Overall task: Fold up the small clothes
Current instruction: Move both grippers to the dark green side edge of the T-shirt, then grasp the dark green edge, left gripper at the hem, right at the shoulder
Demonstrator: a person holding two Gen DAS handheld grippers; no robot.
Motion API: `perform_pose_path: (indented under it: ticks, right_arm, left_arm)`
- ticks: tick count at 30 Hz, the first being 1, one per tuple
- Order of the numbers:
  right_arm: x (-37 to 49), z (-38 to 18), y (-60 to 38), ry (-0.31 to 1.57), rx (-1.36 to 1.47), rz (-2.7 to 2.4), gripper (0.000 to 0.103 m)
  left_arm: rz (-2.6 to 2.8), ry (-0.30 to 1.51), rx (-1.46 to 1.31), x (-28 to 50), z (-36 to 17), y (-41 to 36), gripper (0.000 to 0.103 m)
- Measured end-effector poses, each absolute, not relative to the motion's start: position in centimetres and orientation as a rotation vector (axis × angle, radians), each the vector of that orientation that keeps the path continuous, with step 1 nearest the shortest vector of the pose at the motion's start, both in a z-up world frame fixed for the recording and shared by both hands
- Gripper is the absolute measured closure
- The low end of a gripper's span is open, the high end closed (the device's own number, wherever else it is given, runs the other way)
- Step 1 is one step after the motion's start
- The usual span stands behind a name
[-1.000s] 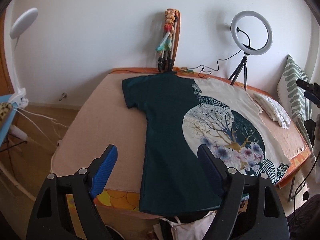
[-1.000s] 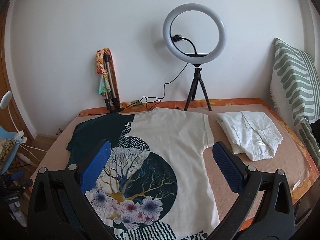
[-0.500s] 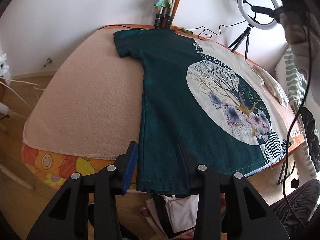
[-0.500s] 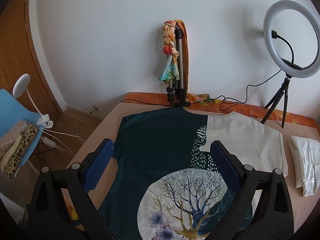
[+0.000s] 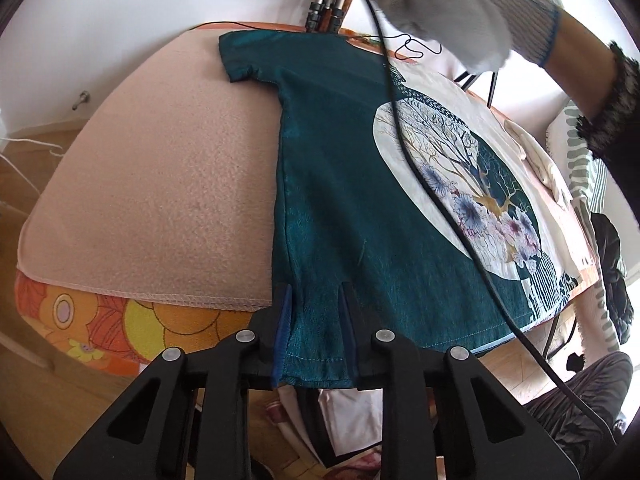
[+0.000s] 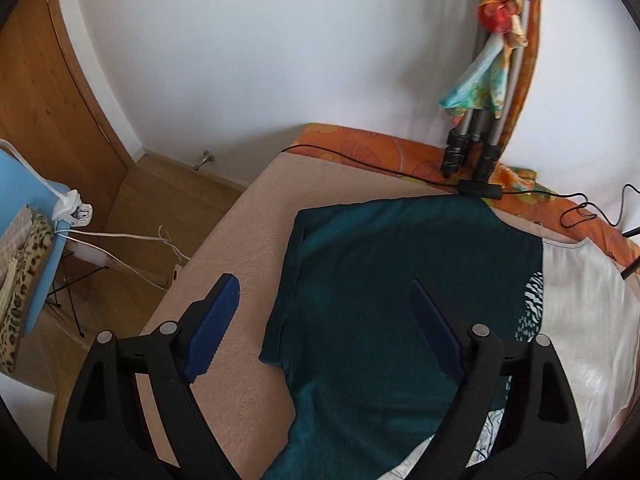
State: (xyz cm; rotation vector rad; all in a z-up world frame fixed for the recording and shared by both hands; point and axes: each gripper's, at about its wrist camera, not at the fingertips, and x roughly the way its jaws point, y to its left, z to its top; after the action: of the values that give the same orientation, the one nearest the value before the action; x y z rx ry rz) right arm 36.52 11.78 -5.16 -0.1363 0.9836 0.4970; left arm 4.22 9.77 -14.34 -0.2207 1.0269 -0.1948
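Observation:
A teal and cream T-shirt (image 5: 340,184) with a round tree-and-flower print lies flat on the pink blanket (image 5: 168,184). My left gripper (image 5: 314,312) is closed on the shirt's near bottom hem corner at the table's front edge. My right gripper (image 6: 324,320) is open above the shirt's teal sleeve and shoulder (image 6: 360,280), holding nothing. The gloved hand (image 5: 448,0) with its cable (image 5: 420,172) crosses the top of the left wrist view.
A folded white garment (image 5: 536,152) lies at the far right of the table. A folded tripod with a colourful scarf (image 6: 488,92) stands at the back edge, with black cables (image 6: 400,172). A blue chair with a leopard-print item (image 6: 24,280) stands left on the floor.
My left gripper has moved down to the hem and closed on it. My right gripper has swung left and forward over the teal sleeve, still open.

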Motion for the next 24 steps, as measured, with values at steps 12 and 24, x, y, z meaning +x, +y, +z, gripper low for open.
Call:
perform_pose_path:
  ticks: [12, 24]
  right_arm:
    - [42.3, -14.2, 19.4, 1.118, -0.258, 0.503, 0.031]
    - [43.3, -16.3, 20.7, 1.13, -0.401, 0.464, 0.093]
  left_arm:
    - [-0.207, 1.038, -0.286, 4.7, -15.0, 10.4, 0.1]
    - [-0.23, 0.993, -0.316, 4.4, -14.2, 10.3, 0.103]
